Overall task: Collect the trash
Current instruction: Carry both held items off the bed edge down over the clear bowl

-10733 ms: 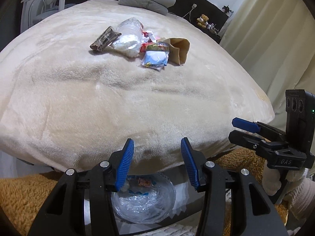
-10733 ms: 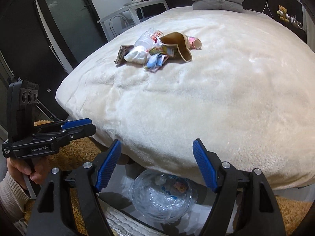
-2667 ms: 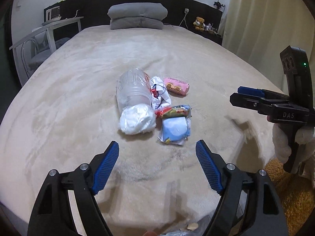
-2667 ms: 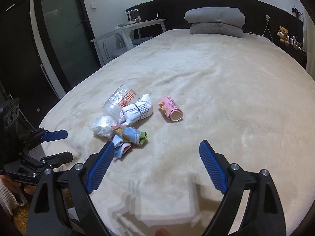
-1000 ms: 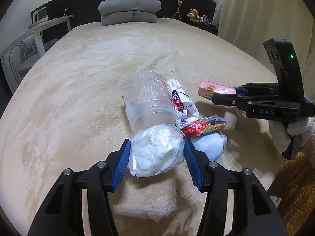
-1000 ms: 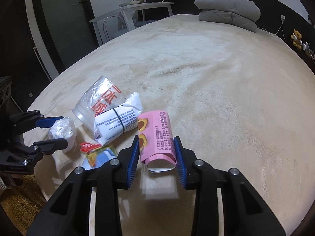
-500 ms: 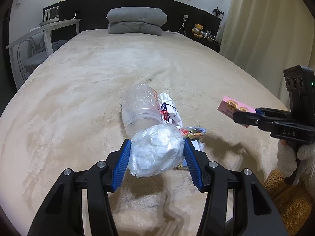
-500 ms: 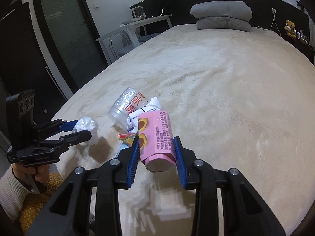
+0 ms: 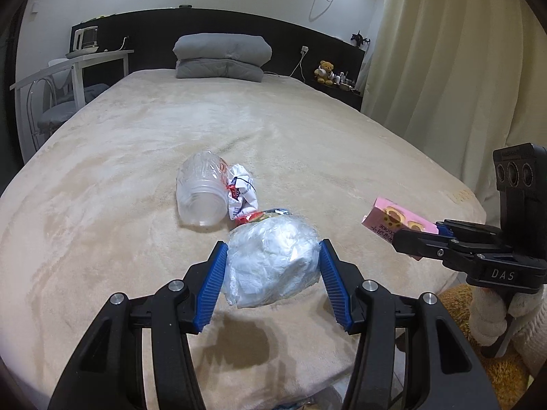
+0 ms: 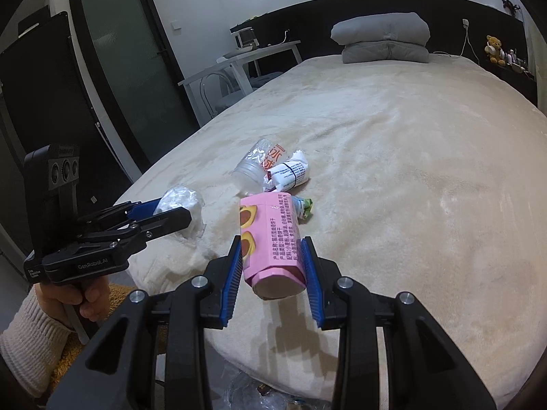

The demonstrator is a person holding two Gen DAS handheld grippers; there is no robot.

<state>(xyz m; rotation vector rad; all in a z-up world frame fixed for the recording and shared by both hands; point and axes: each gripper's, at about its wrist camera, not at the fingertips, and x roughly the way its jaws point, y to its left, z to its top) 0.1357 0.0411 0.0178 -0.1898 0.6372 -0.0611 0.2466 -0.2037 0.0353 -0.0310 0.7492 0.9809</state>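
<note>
Both loads lifted clear: left claw (image 9: 271, 275) wad (image 9: 271, 263), right claw (image 10: 271, 266) carton (image 10: 270, 242).

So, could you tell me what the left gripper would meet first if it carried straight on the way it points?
The left gripper, shut on the white plastic wad, would probably meet the colourful snack wrappers first; the clear cup lies slightly left. Depth is uncertain.

My view across a bed (image 9: 273, 130) under a beige plush blanket. Folded grey bedding (image 9: 222, 56) lies before the black headboard (image 9: 218, 27); cream curtains (image 9: 454, 68) hang right, a white desk (image 10: 246, 58) and frosted-glass door (image 10: 133, 68) stand left.
</note>
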